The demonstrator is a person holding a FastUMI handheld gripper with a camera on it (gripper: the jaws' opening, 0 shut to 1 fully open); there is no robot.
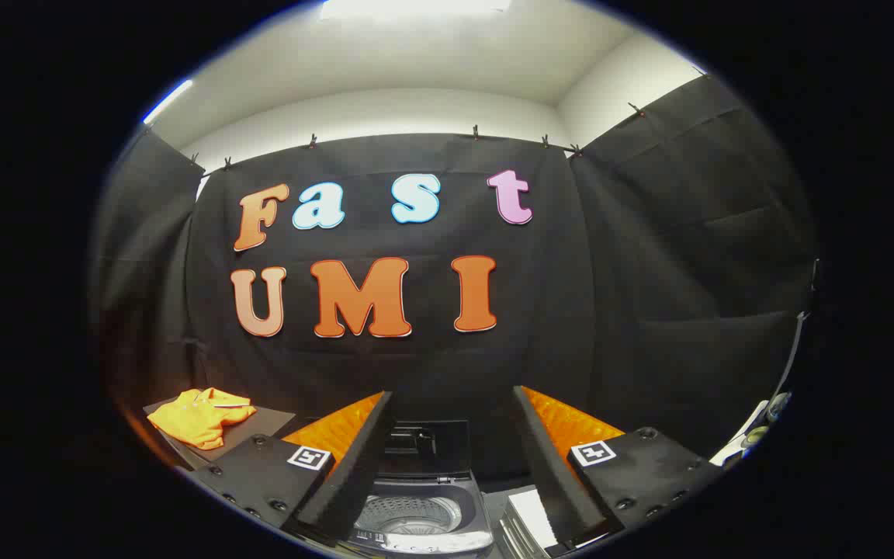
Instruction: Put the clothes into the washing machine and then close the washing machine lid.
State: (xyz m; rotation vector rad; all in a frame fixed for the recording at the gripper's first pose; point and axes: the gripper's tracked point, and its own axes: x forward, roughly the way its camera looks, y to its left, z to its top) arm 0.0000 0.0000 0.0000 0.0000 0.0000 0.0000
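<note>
My gripper point(453, 404) is open, with nothing between its two fingers. Below and just ahead of them stands a top-loading washing machine point(416, 516) with its lid point(425, 448) raised upright at the back, so the metal drum shows inside. An orange garment point(200, 417) lies crumpled on a dark tabletop point(261, 423) to the left of the left finger, well apart from the gripper.
A stack of white sheets or books point(532, 522) sits beside the machine's right side, close under the right finger. Black cloth walls close in the booth behind and on both sides. Some small objects point(761, 425) show far off to the right.
</note>
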